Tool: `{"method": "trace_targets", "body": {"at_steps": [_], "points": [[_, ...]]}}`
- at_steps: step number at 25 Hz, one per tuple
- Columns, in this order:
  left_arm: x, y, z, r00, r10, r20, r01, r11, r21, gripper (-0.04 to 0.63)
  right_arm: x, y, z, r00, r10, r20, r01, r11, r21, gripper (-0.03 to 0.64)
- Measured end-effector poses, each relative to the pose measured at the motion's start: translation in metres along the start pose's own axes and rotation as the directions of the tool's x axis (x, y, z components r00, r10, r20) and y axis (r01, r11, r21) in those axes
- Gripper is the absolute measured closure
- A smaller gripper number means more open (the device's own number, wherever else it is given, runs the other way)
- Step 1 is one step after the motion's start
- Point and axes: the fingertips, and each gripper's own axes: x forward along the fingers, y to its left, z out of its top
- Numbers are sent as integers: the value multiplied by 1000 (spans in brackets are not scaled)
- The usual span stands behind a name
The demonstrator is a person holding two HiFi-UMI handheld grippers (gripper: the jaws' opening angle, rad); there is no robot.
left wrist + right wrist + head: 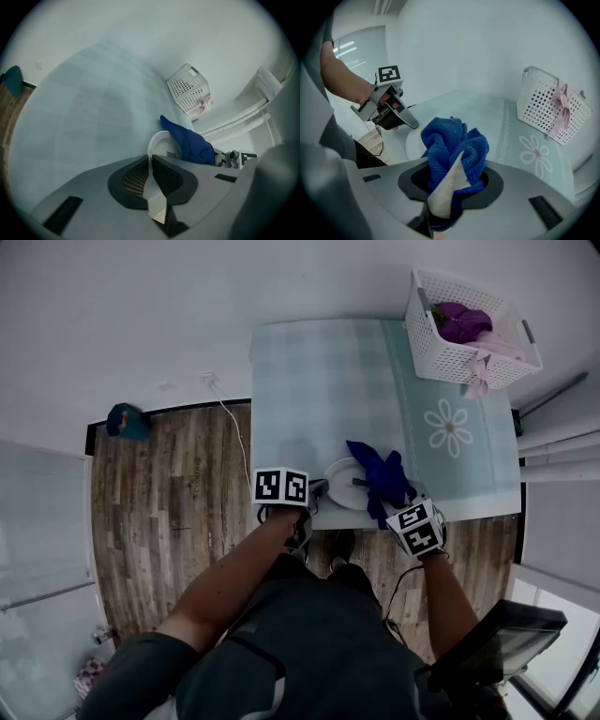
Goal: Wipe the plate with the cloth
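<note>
Right now the left tool (151, 174) is clamping the near rim of the plate (162, 146), with its jaws closed on the white edge. It is steadying the plate on the table (309, 381), close to the person's side. The right tool (451, 186) is pinching the bunched blue cloth (451, 143) between its closed jaws. The folds are billowing out ahead of its tips, over the side of the plate farthest from the left tool; whether they are pressing on the dish is unclear. The wiping step seems to be in hand. The next move is calling for the cloth to be pressed onto the plate's face and swept toward the left tool, with that tool holding firm so the plate is not sliding off the table. A white basket (459, 357) is sitting well ahead of the right tool.
</note>
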Motion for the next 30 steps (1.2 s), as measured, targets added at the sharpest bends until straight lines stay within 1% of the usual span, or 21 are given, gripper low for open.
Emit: {"method": "trace_targets", "body": {"at_steps": [3, 5, 7, 9, 12, 15, 18, 21, 24, 27, 30], "points": [[0, 0, 0, 1000, 1, -4, -1, 1000, -7, 563, -13, -13, -2, 997, -74, -3, 74, 997, -15, 466], [0, 0, 0, 1000, 4, -6, -4, 1000, -1, 563, -21, -7, 5, 996, -87, 16, 87, 996, -4, 466], [0, 0, 0, 1000, 6, -9, -6, 1000, 3, 564, -21, 15, 22, 998, -42, 56, 42, 999, -7, 466], [-1, -1, -1, 1000, 6, -10, -6, 1000, 1, 563, -10, 46, 42, 996, 27, 84, -24, 999, -38, 466], [-2, -1, -2, 1000, 1, -10, -1, 1000, -19, 565, 18, 86, 57, 992, 111, 62, -105, 990, -93, 466], [-3, 0, -3, 1000, 6, -19, -6, 1000, -18, 565, 42, 106, 50, 989, 148, 10, -146, 984, -106, 466], [-3, 0, -1, 1000, 1, -25, -1, 1000, -23, 565, 42, 100, 39, 988, 153, 2, -153, 986, -68, 466], [-2, 0, -1, 1000, -9, -26, 9, 999, -32, 565, 29, 76, 18, 995, 96, -17, -97, 994, -56, 466], [-1, -1, 0, 1000, -6, -25, 6, 1000, -22, 565, 10, 45, -3, 999, 26, -26, -27, 999, -33, 466], [-1, 0, 0, 1000, -1, -24, 1, 1000, -28, 565, -8, 16, -22, 998, -41, -54, 40, 999, -25, 466], [-1, 2, -1, 1000, -8, -19, 7, 999, -46, 563, -22, -11, -45, 991, -107, -77, 110, 993, 31, 466]]}}
